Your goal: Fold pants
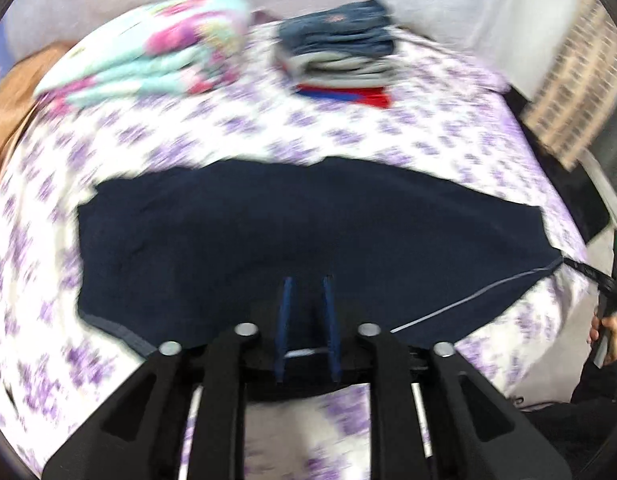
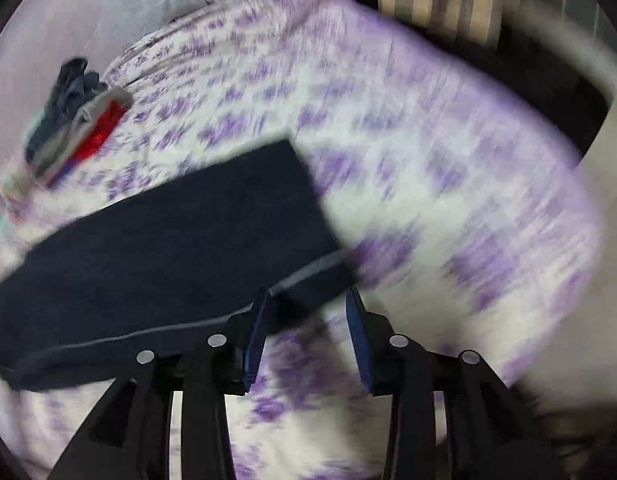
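Dark navy fabric pants [image 1: 292, 232] w/ thin grey side stripe lie spread flat across white bedsheet w/ purple flower print [image 1: 236, 136], filling the middle of left wrist view. Left gripper [image 1: 307, 312] sits over the pants' near edge at 6 o'clock; blue pads set narrow w/ a gap between, can't tell if cloth is pinched. Both views motion-blurred.

Right wrist view: pants [image 2: 180, 240] run from 9 o'clock toward centre, squared end near 12 of the tool. Right gripper [image 2: 308, 336] spread wide, nothing between its blue pads; left pad [image 2: 255, 344] touching or just over the striped edge, right pad over bare sheet [image 2: 448, 184].

Stack of folded clothes, denim on top, red at bottom [image 1: 340, 52], at 12 o'clock, well apart from pants; pastel pink-and-mint folded bedding [image 1: 156, 52] at 11.
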Available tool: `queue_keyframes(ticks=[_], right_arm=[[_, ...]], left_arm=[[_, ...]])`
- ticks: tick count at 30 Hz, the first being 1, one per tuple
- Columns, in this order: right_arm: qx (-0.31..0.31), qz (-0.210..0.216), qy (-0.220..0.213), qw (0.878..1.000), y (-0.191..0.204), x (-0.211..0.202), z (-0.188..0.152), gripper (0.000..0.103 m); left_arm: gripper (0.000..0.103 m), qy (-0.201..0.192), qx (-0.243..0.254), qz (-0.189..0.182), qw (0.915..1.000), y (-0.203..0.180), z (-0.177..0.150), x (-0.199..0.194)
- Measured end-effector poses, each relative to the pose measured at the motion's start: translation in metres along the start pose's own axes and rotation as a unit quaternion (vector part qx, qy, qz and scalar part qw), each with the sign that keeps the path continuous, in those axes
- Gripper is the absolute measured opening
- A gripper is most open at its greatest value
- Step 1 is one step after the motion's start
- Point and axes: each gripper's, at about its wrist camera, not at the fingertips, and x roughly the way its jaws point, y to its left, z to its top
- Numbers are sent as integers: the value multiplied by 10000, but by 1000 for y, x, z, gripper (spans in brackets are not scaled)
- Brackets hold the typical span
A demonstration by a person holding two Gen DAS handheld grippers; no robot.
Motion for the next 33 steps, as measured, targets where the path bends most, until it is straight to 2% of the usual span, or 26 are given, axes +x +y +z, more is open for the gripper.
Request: queue_keyframes(ticks=[2, 4, 6, 7, 8, 10, 11, 12, 13, 16, 18, 21, 24, 26, 28, 29, 30, 33], right_arm=[[-114, 35, -236, 9997, 7, -19, 11, 46], [-354, 382, -484, 9975, 25, -34, 23, 47], [-990, 1244, -614, 9854, 71, -40, 39, 51], [-1182, 1506, -595, 9797, 88, -39, 43, 51], [-1573, 2015, -526, 9654, 121, -36, 50, 51], [-2226, 2755, -392, 9343, 177, -28, 60, 51], [-2710, 3078, -338, 9114, 216, -23, 64, 51], [-3035, 3197, -333, 8970, 242, -20, 67, 51], [-3496, 3318, -359, 8754, 280, -16, 70, 51], [-4377, 3626, -173, 8226, 358, 8, 80, 51], [-4707, 3537, -10, 8083, 391, 23, 82, 51], [-5066, 3392, 257, 7923, 422, 48, 83, 51], [-5228, 3546, 524, 7735, 435, 64, 81, 51], [-5278, 3616, 886, 7635, 445, 76, 70, 50], [-5293, 3513, 999, 7658, 454, 85, 63, 45], [-5224, 3566, 1053, 7673, 455, 88, 60, 26], [-5145, 3588, 1049, 7718, 455, 87, 58, 17], [-4981, 3267, 732, 7998, 454, 72, 61, 13]], left_arm=[[37, -1, 171, -202, 9996, -16, 7, 13], [37, 185, 395, -309, 9986, -32, 9, 41], [37, 589, 455, -285, 9968, -40, 8, 79], [37, 932, 378, -284, 9945, -40, 3, 101], [35, 1094, 326, -267, 9931, -38, 0, 112], [33, 949, 332, -198, 9947, -36, -13, 113], [33, 934, 339, -168, 9949, -36, -17, 110], [33, 885, 275, -140, 9956, -36, -23, 106], [33, 826, 227, -102, 9963, -36, -28, 104], [33, 701, 246, 83, 9972, -39, -36, 101], [33, 701, 283, 157, 9970, -44, -36, 100], [33, 742, 269, 79, 9968, -40, -34, 100], [33, 763, 261, 2, 9967, -38, -34, 99], [33, 769, 304, 15, 9966, -39, -34, 99], [33, 775, 331, 38, 9964, -41, -34, 99], [33, 777, 336, 43, 9964, -42, -33, 99], [33, 779, 326, 44, 9964, -42, -33, 98], [33, 809, 270, 6, 9964, -39, -29, 99]])
